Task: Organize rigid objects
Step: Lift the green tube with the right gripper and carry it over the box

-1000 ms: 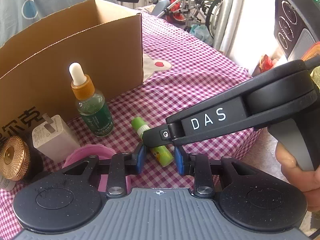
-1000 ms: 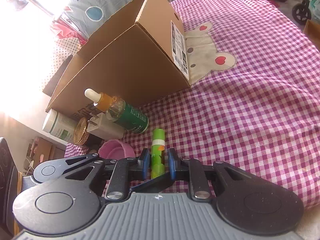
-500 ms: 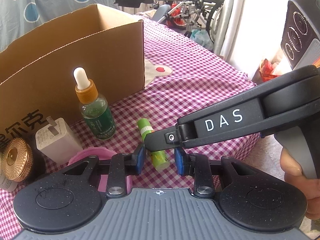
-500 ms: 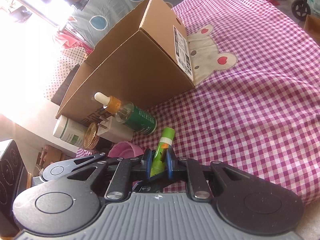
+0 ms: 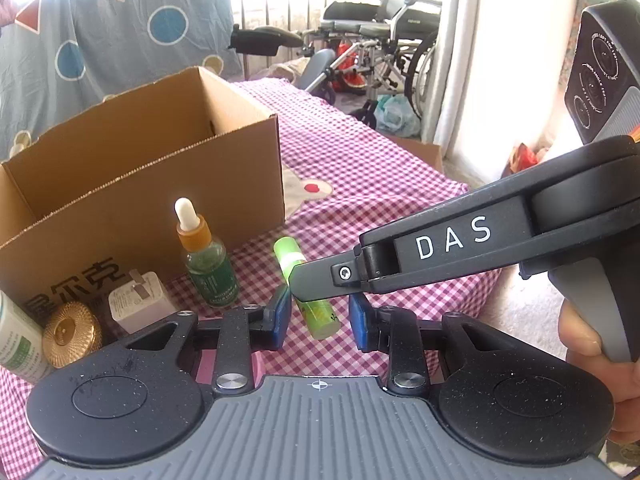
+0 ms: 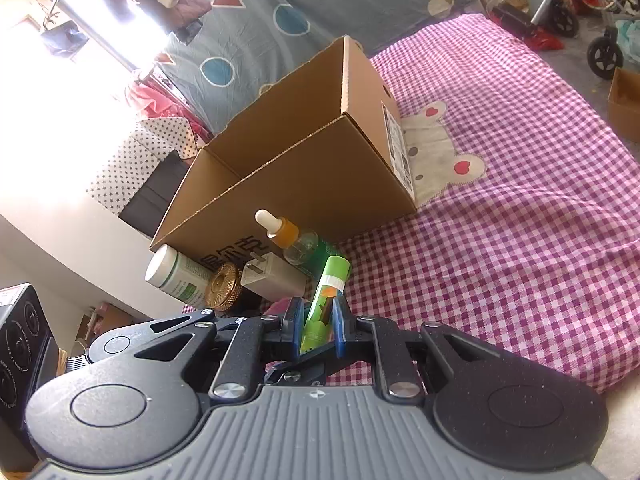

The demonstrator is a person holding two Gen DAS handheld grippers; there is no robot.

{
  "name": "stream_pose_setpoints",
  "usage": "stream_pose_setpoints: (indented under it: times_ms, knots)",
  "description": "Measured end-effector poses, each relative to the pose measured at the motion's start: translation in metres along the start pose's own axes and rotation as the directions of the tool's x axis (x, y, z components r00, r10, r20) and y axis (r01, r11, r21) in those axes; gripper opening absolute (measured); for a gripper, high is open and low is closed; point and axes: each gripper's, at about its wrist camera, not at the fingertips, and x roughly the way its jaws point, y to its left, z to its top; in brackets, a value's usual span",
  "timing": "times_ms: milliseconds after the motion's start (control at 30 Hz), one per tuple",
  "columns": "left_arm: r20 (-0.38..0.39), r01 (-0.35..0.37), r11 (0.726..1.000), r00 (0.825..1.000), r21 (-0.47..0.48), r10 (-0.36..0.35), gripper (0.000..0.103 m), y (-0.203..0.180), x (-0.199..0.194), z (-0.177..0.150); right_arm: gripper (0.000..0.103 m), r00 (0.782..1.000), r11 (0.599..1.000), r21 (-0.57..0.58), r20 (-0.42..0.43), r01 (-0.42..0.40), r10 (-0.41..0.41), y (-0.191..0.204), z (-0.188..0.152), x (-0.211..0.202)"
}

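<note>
Jaws of the right gripper point(image 6: 317, 330) are clamped on the green tube point(image 6: 323, 310), the blue pads pressing its lower half from both sides. Its capped end juts forward and up past the fingertips, so its long axis runs roughly along the gripper's pointing line, leaning a little right in the right wrist view. In the left wrist view the tube point(image 5: 306, 286) appears raised off the cloth point(image 5: 360, 168), crossed by the right gripper's dark finger, with its base toward the camera.

Just below and beside it, the left gripper point(image 5: 319, 318) has its jaws set narrow with nothing between them; the tube only looks framed by its pads because it sits beyond them. So the right hand alone carries the tube, and the left is near but idle.

Past the tube, along the cloth's near edge, stand a dropper bottle point(image 6: 304, 244), a white charger point(image 6: 272, 278), a gold lid point(image 6: 226, 286) and a white bottle point(image 6: 176, 276), all close against the box's front wall. Farther still is the box point(image 6: 312, 168), open at the top, lying ahead and left of the held tube. As I judge it, the coming move turns on this: the tube must clear the front rim, above the standing dropper bottle, before it can go down inside.
</note>
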Motion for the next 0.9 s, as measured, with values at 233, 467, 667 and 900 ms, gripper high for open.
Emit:
stream_pose_setpoints:
  times_ms: [233,467,667,900]
  knots:
    - [0.106,-0.030,1.000,0.994,0.006,0.029,0.030,0.005,-0.039,0.010,0.018,0.996,0.997,-0.077,0.080,-0.019,0.025,0.037,0.008,-0.027]
    - [0.184,-0.098,0.995,0.978,-0.028,0.101,0.030,0.026,-0.071,0.025,0.018,0.988,0.980,-0.186,0.121,-0.070,0.094,0.082,0.029,-0.027]
    - [0.185,-0.186,0.980,0.963,-0.074,0.197,0.030,0.058,-0.081,0.044,0.018,0.983,0.956,-0.261,0.088,-0.133,0.161,0.124,0.061,0.001]
    - [0.088,-0.198,0.969,0.973,-0.150,0.212,0.030,0.122,-0.065,0.069,0.018,0.982,0.949,-0.250,-0.046,-0.190,0.185,0.150,0.113,0.069]
